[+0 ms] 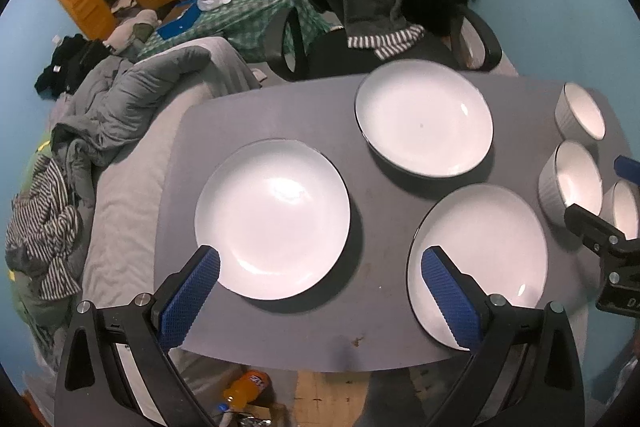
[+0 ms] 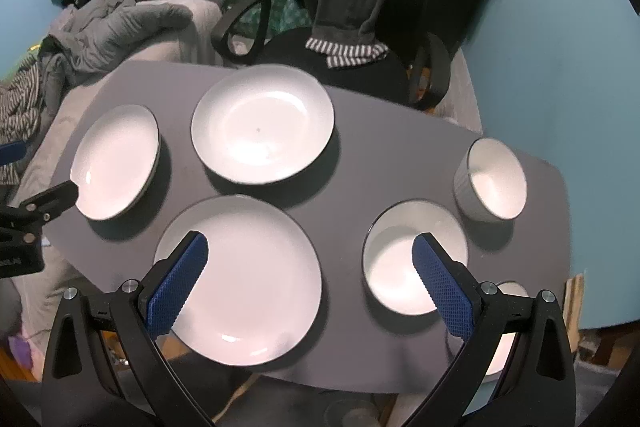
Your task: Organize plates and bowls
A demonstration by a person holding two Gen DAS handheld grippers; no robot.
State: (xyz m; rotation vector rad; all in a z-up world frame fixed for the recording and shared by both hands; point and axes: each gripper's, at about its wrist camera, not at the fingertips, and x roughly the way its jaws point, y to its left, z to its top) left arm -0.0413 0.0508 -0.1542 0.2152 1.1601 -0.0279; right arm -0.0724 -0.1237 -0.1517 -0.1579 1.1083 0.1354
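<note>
Three white plates lie on a grey table (image 1: 376,211): a left plate (image 1: 272,219), a far plate (image 1: 424,117) and a near right plate (image 1: 480,259). Three white ribbed bowls stand at the right edge: a far bowl (image 1: 582,111), a middle bowl (image 1: 572,183) and a near bowl (image 1: 624,211). My left gripper (image 1: 320,265) is open and empty above the near edge, between the left and near right plates. My right gripper (image 2: 310,249) is open and empty above the near plate (image 2: 240,279) and the middle bowl (image 2: 412,255).
A black office chair (image 1: 384,7) draped with dark clothes stands behind the table. A bed with a grey jacket (image 1: 132,99) and striped clothes lies left of the table. An orange bottle (image 1: 248,387) lies on the floor below the near edge. The wall at right is blue.
</note>
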